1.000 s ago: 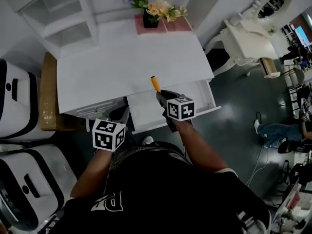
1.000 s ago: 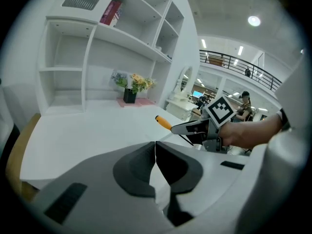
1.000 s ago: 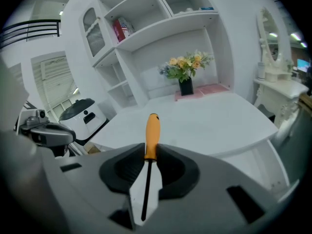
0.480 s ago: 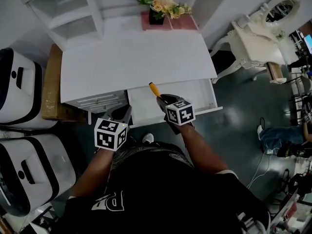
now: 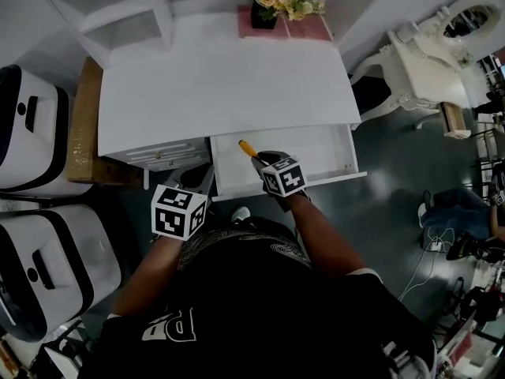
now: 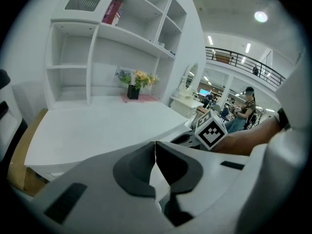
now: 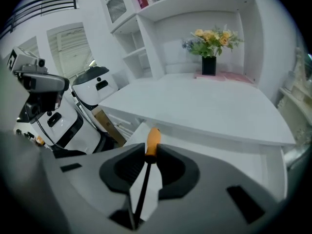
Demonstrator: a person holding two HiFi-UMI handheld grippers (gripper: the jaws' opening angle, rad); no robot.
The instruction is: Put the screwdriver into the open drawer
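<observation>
The screwdriver [image 5: 247, 147] has an orange handle [image 7: 153, 140] and a thin black shaft [image 7: 141, 191]. My right gripper [image 5: 260, 159] is shut on it near where handle and shaft meet, and its handle points forward. In the head view the gripper hangs over the left part of the open white drawer [image 5: 316, 152], which juts from under the desk top [image 5: 229, 85]. In the right gripper view the drawer [image 7: 258, 162] shows below the desk edge. My left gripper [image 5: 201, 182] is shut and holds nothing [image 6: 155, 155], to the left of the drawer and in front of the desk.
A vase of flowers [image 5: 267, 8] on a pink mat stands at the desk's back edge. White shelves [image 5: 118, 10] rise at the back left. A cardboard box [image 5: 79, 136] and white machines [image 5: 28, 129] stand to the left. A white chair [image 5: 418, 54] stands to the right.
My right gripper has sunk with the screwdriver, from level with the desk's front edge to over the drawer's inside. The left gripper has stayed where it was.
</observation>
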